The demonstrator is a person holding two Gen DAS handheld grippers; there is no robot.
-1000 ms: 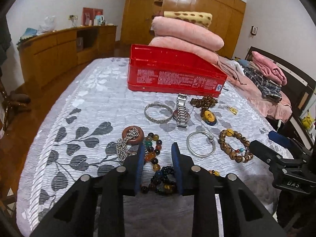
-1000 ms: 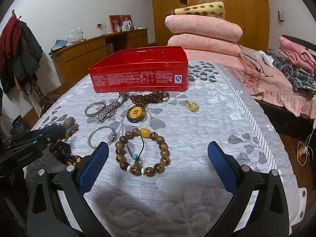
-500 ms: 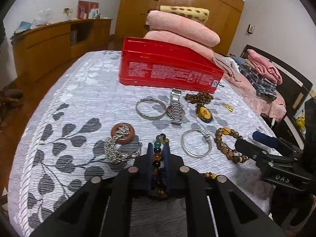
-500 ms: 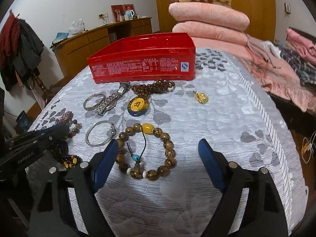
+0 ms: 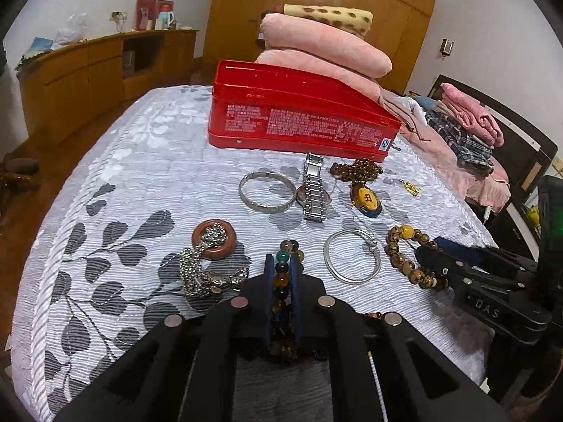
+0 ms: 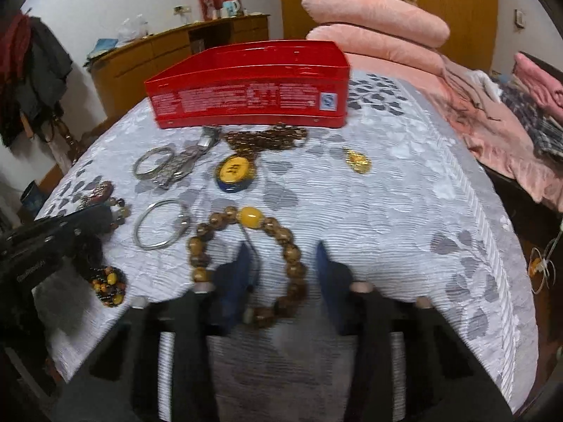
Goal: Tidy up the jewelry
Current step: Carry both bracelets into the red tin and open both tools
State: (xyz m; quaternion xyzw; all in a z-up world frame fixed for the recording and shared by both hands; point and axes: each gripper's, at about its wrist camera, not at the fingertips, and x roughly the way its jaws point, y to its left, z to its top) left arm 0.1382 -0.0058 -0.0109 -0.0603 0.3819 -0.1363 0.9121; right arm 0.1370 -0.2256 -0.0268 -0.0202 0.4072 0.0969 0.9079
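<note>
Left hand-held gripper (image 5: 281, 274) pinching multicolour bead strand (image 5: 285, 263); right hand-held gripper (image 6: 283, 263) spread astride wooden bead bracelet (image 6: 246, 246); limp, light, slippery: grip across beads

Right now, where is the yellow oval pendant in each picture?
Left wrist view: the pendant lies right of centre, just right of the watch and in front of the red tin.
Right wrist view: the pendant lies left of centre, right of the watch, below the red tin.
Shared landmark: the red tin, directly behind the pendant in both views.
</note>
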